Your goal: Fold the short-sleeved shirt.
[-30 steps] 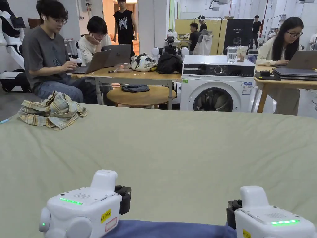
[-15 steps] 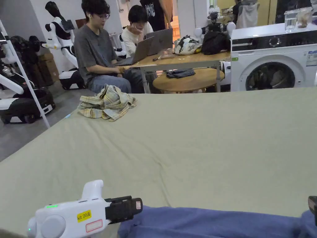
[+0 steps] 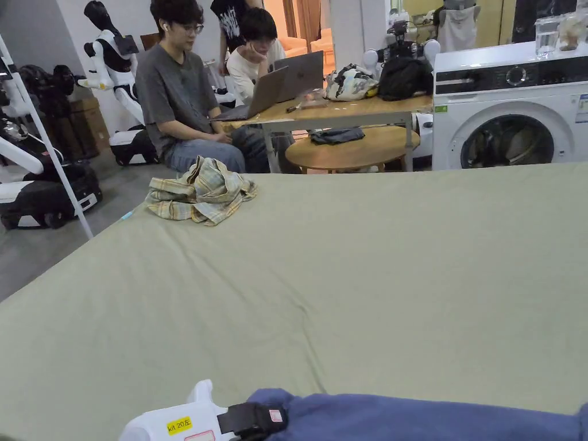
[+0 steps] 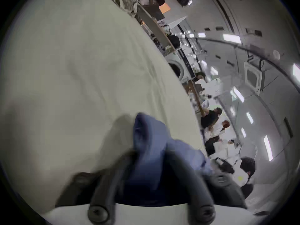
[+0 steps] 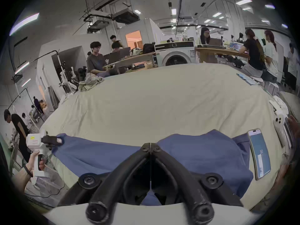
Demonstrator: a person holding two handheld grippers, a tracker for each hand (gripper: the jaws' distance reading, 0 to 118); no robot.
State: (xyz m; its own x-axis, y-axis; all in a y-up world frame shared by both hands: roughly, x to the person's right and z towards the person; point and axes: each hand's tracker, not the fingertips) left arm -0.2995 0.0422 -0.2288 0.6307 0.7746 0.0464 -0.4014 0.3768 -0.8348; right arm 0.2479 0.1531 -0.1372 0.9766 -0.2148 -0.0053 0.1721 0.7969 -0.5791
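The left gripper has slid low, fingers clamped on the blue shirt; right gripper fingers together; pull evenly.

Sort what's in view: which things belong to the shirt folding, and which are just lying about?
In the job: blue short-sleeved shirt, left gripper, right gripper, green-covered table.

Lying about: crumpled plaid shirt, smartphone, white washing machine.

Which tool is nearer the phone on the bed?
Right. The phone lies on the bed just right of the right tool, beside the blue shirt. The left tool holds the shirt's far left end, well away from it.
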